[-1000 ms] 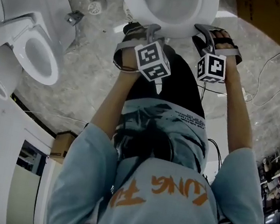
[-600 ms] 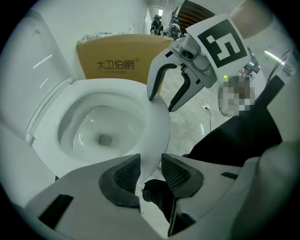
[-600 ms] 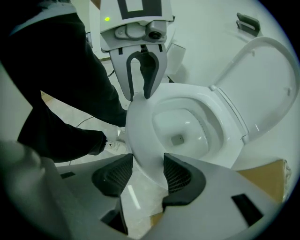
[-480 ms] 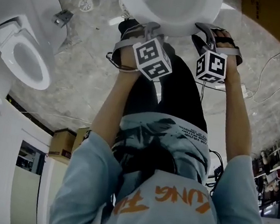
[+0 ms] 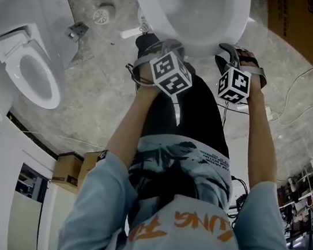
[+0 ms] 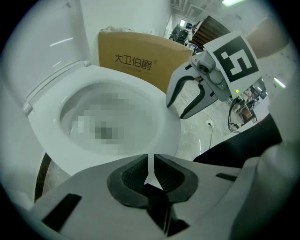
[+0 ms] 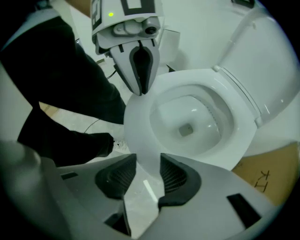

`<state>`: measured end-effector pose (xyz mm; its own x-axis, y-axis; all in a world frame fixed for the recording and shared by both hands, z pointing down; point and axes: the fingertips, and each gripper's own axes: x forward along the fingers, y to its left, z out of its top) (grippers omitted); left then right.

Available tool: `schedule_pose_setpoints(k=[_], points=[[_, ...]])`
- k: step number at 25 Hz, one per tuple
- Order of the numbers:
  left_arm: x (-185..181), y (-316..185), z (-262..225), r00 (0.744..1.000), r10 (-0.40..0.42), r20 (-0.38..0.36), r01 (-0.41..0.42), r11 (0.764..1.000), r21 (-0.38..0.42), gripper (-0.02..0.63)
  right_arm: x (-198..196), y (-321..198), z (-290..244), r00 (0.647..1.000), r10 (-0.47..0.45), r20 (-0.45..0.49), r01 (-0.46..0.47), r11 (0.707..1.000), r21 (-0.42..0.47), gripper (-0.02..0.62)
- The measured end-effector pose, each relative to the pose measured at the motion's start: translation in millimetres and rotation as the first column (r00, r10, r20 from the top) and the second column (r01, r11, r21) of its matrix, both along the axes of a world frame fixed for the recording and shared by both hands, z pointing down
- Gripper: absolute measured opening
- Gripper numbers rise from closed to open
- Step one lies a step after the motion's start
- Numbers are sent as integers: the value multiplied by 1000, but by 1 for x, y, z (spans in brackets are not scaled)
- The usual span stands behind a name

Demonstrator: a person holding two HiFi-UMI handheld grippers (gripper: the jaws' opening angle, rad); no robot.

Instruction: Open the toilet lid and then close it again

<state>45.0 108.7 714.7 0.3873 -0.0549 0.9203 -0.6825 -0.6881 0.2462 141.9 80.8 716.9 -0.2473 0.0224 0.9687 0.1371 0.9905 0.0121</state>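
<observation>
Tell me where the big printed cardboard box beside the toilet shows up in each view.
Head view: the cardboard box fills the top right corner.
Left gripper view: top centre, print facing the camera.
Right gripper view: bottom right edge, partly cut off.
Shared landmark: the white toilet seat, next to the box in all three.

Glossy white ceramic toilet (image 5: pixel 233 19), mottled polished stone floor (image 5: pixel 98 104), matt cardboard box (image 6: pixel 136 61)

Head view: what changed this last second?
Both grippers sank at the white oval toilet seat. The left gripper has just been closing, nothing between its jaws; the right gripper likewise, slightly, seat rim between its jaws, ungripped. The raised white lid and seat stayed put.
</observation>
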Motion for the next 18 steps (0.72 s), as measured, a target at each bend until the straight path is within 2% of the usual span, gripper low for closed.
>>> schedule_pose_setpoints(k=[1, 3, 5, 8, 10, 13, 16, 18], points=[[-6, -7, -8, 1000, -28, -7, 28, 1000, 14, 60, -3, -8, -8, 998, 67, 16, -67, 998, -1, 129], [-22, -24, -28, 995, -96, -26, 97, 994, 59, 48, -12, -35, -29, 968, 238, 75, -239, 971, 9, 66], [-44, -49, -52, 982, -181, -49, 185, 975, 119, 41, -22, -67, -52, 912, 388, 137, -394, 919, 19, 50], [-78, -95, -91, 950, -300, -86, 312, 926, 212, 34, -34, -115, -84, 811, 541, 223, -559, 829, 21, 35], [-97, -129, -121, 932, -349, -100, 363, 888, 283, 32, -42, -144, -106, 744, 608, 276, -635, 772, 10, 15], [-119, -171, -172, 905, -405, -130, 423, 825, 375, 32, -53, -174, -145, 654, 669, 354, -708, 706, -26, 14], [-134, -200, -220, 872, -444, -208, 489, 762, 424, 32, -64, -195, -184, 556, 715, 424, -767, 638, -70, 14], [-144, -219, -250, 861, -448, -241, 508, 728, 460, 32, -68, -213, -209, 488, 735, 471, -803, 589, -88, 14]])
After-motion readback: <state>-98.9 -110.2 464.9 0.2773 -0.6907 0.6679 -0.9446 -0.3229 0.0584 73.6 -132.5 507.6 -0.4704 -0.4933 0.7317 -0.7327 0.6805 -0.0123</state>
